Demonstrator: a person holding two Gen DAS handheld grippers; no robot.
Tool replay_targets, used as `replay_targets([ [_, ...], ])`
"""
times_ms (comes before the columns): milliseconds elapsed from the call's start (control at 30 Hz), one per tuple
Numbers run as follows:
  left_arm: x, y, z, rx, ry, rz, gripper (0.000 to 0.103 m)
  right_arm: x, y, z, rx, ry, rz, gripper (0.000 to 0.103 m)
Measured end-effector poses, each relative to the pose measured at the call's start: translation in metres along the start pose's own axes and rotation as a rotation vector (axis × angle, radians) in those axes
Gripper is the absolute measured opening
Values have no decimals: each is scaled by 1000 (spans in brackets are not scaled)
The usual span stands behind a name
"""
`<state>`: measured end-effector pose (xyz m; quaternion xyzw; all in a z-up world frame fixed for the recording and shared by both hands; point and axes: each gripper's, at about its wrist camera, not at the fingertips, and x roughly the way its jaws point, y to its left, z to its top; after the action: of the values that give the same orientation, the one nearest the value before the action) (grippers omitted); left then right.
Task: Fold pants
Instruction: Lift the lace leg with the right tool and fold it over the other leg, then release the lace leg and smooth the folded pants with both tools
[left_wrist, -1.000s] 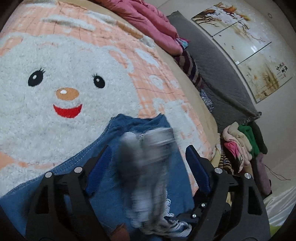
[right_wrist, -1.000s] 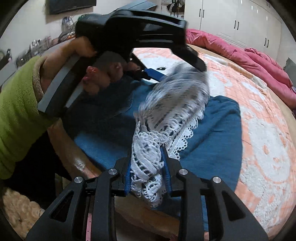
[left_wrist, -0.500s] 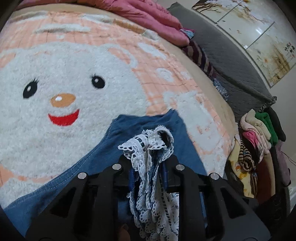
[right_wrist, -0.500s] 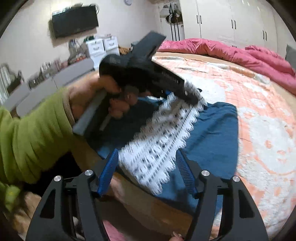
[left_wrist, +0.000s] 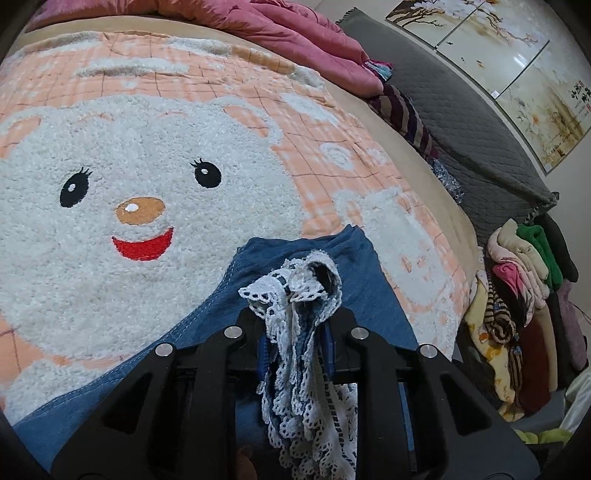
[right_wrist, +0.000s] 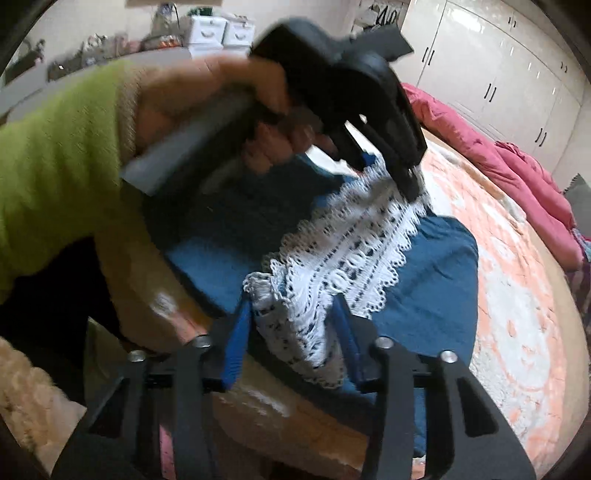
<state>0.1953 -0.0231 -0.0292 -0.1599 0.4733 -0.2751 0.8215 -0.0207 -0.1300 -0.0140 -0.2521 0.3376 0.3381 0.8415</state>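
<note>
Lace hem (left_wrist: 295, 314) sits clamped in our left gripper (left_wrist: 295, 343), lifting the pants (right_wrist: 424, 277) toward 12 o'clock; our right gripper (right_wrist: 291, 332) stands apart, straddling lace unclamped.

We are seeing blue pants (left_wrist: 362, 291) with a white lace trim (right_wrist: 343, 254) that is showing small dark blue marks. The blanket (left_wrist: 155, 122) is showing an orange check and a white bear face with black eyes, brown nose, red mouth. The quilt (left_wrist: 295, 40) is looking pink.
</note>
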Motion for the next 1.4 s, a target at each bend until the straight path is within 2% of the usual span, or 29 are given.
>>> replay_targets([
  [33,-1,0,0,0,-1,0,14,0,-2,-1,8,-4,8,23],
  [67,-2,-1,0,0,-3,2,14,-1,-4,0,22,-7,17,19],
  [233,-15,-3,3,28,-39,47,14,-12,-19,11,100,-65,114,18],
  [300,-20,0,4,24,-44,71,14,-11,-15,16,79,-77,138,18],
  [367,-22,4,3,26,-39,86,14,0,-8,15,37,-38,122,18],
  [467,-13,7,1,35,-13,117,14,8,-2,8,6,-21,122,27],
  [533,-9,9,-1,40,0,135,16,6,3,5,-16,-26,140,41],
  [600,-8,15,-1,26,5,134,19,1,4,2,-17,-37,171,47],
  [733,-18,22,1,-1,-20,139,29,-18,-21,5,134,-101,300,47],
  [800,-30,24,3,-7,-50,166,30,-30,-38,3,204,-148,321,47],
  [900,-47,17,3,14,-98,220,30,-40,-64,-3,287,-164,239,47],
  [1000,-61,0,-7,63,-132,228,30,-29,-85,-15,346,-88,149,47],
  [1067,-65,-18,-19,119,-137,239,30,-21,-89,-20,369,-49,118,47],
  [1133,-65,-35,-31,164,-133,249,30,-16,-95,-28,392,-12,116,47],
  [1233,-64,-62,-51,229,-133,223,30,-10,-93,-37,377,50,88,46],
  [1300,-56,-75,-70,284,-117,268,30,-10,-93,-45,402,52,107,47],
  [1400,-42,-73,-93,295,-57,327,30,-9,-95,-46,427,47,132,47],
])
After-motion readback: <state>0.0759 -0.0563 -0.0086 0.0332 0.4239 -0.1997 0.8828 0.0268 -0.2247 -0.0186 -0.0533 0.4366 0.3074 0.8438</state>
